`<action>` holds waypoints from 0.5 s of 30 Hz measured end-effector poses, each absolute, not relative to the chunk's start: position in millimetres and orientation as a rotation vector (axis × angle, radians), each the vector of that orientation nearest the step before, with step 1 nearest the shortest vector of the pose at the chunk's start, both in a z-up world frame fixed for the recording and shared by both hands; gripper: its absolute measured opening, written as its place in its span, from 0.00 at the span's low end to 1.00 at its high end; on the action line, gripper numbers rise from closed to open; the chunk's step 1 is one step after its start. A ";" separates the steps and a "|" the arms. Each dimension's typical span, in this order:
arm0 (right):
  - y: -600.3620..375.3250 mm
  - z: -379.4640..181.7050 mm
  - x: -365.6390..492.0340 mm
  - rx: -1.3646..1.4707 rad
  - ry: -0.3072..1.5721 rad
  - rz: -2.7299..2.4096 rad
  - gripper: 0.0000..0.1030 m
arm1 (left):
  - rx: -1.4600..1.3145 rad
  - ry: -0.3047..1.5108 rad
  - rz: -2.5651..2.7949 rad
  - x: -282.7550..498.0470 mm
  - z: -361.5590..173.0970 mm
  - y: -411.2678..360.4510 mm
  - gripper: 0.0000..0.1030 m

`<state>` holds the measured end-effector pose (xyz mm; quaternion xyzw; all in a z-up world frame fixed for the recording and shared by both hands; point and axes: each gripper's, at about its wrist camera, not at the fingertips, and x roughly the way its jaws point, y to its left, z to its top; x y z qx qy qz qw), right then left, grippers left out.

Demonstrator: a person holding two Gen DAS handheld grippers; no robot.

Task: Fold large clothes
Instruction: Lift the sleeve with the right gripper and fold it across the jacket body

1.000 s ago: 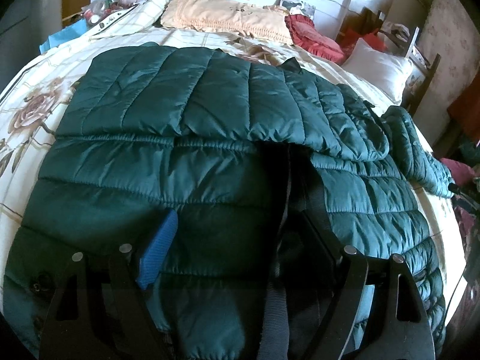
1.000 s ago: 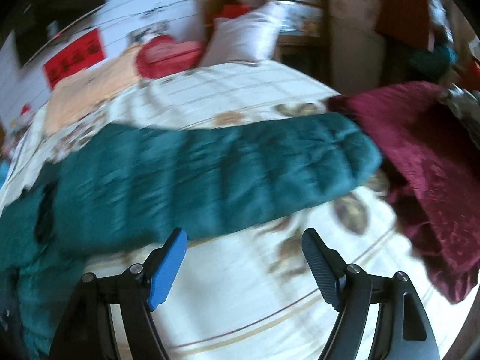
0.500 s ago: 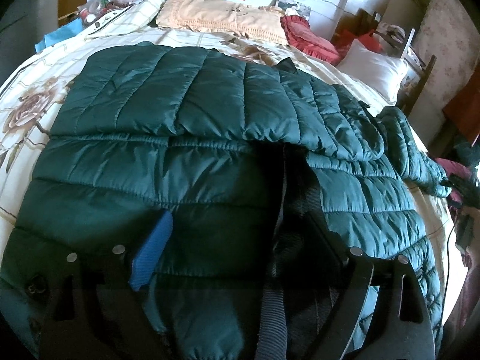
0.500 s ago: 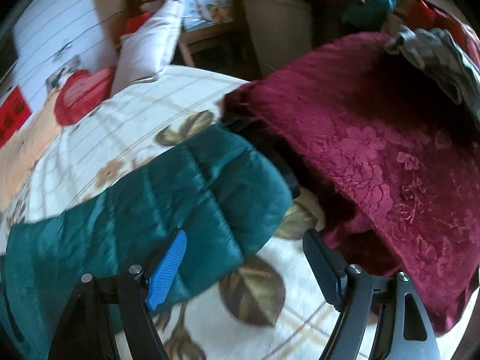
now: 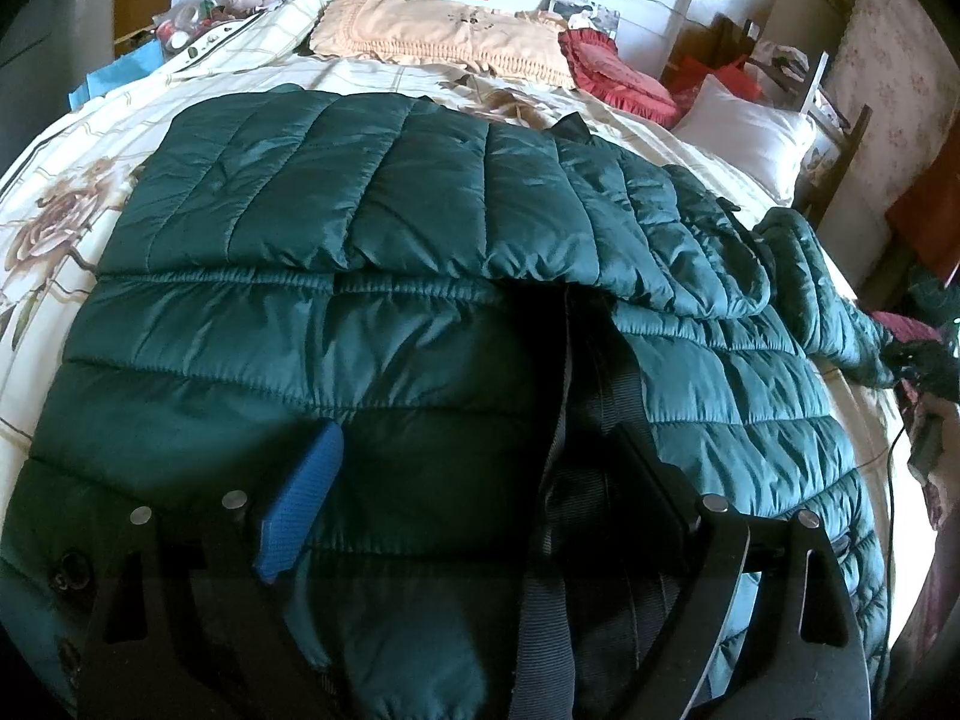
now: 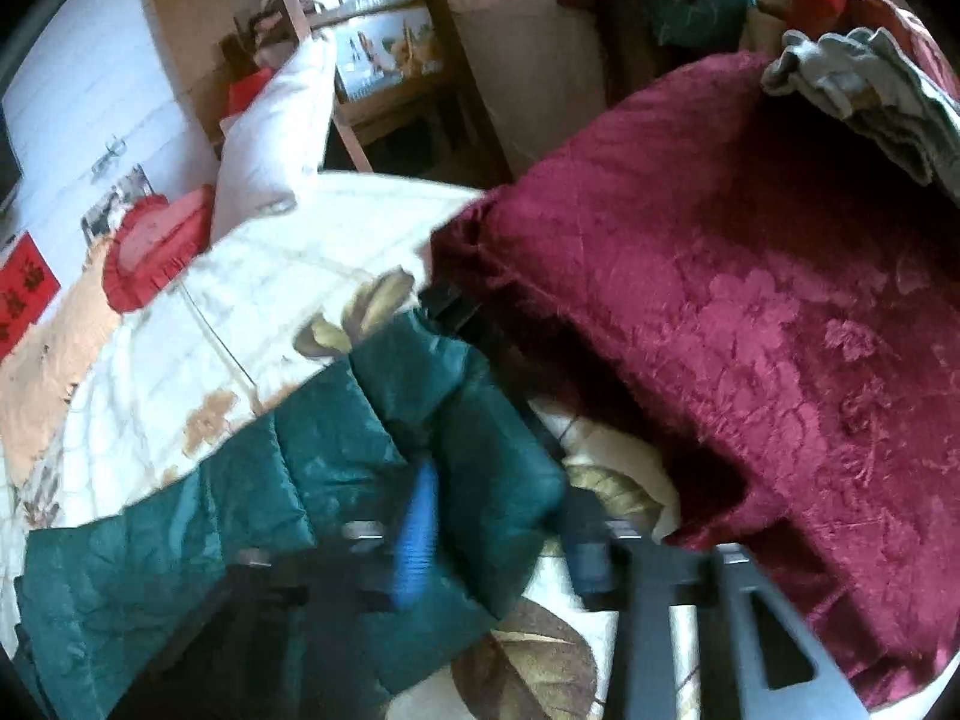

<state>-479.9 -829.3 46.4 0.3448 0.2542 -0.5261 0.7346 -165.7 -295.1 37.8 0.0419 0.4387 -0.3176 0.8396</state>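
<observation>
A dark green quilted puffer jacket (image 5: 372,324) lies spread on the bed, one sleeve folded across its upper body. My left gripper (image 5: 474,474) is open and hovers low over the jacket's hem, by its dark front opening. The other sleeve (image 5: 822,300) trails off to the right. In the right wrist view that sleeve's cuff end (image 6: 474,438) sits between the fingers of my right gripper (image 6: 504,516). The fingers are blurred and stand close on either side of the cuff; I cannot tell whether they grip it.
The bed has a cream floral quilt (image 5: 54,222). A maroon velvet blanket (image 6: 750,324) lies piled right beside the cuff, with a grey cloth (image 6: 870,96) on top. Pillows (image 5: 444,42) and a white cushion (image 5: 750,144) lie at the far end.
My right gripper has moved down along the sleeve onto the cuff end, and its fingers have narrowed around it. The left gripper has barely moved.
</observation>
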 end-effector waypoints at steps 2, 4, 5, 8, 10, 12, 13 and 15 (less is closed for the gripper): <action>-822.7 61.7 -481.7 0.736 0.525 -1.124 0.15 | 0.085 0.928 -0.673 -165.7 37.8 -295.1 0.87; -813.4 80.3 -480.6 0.706 0.492 -1.081 0.14 | 0.081 0.928 -0.675 -165.9 37.8 -295.4 0.87; -806.0 92.1 -479.3 0.685 0.472 -1.057 0.14 | 0.081 0.928 -0.676 -165.2 38.0 -294.7 0.87; -783.3 125.5 -470.8 0.628 0.428 -0.977 0.13 | 0.088 0.927 -0.672 -165.2 38.1 -294.5 0.87; -766.0 147.1 -460.9 0.595 0.408 -0.914 0.13 | 0.093 0.925 -0.669 -165.5 38.7 -294.6 0.87; -746.6 163.7 -450.2 0.567 0.397 -0.855 0.13 | 0.101 0.924 -0.662 -166.1 39.5 -295.1 0.87; -737.2 171.4 -443.1 0.552 0.396 -0.825 0.13 | 0.106 0.922 -0.657 -166.4 39.7 -295.4 0.87; -711.8 188.4 -425.9 0.511 0.399 -0.750 0.13 | 0.119 0.920 -0.647 -167.4 42.2 -296.2 0.87</action>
